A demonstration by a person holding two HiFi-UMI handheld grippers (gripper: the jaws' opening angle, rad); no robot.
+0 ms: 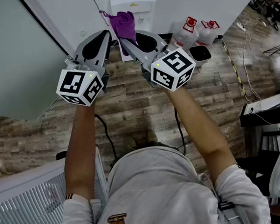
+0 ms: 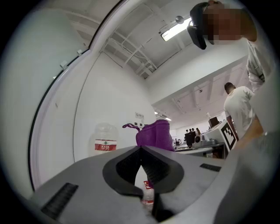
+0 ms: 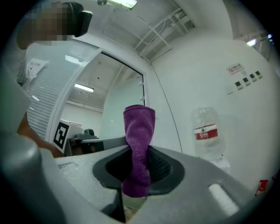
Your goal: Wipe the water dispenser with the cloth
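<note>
The white water dispenser stands against the wall ahead of me. My right gripper is shut on a purple cloth, which sticks up past the jaws in front of the dispenser. In the right gripper view the cloth is pinched between the pads of the gripper. To the left, my left gripper is held level with it; its jaws meet with nothing between them. From the left gripper view the cloth shows just beyond the tips.
Clear water jugs with red labels and a black bin stand right of the dispenser. A glass wall runs along the left. A white slatted rail is beside me, a desk and floor cables to the right.
</note>
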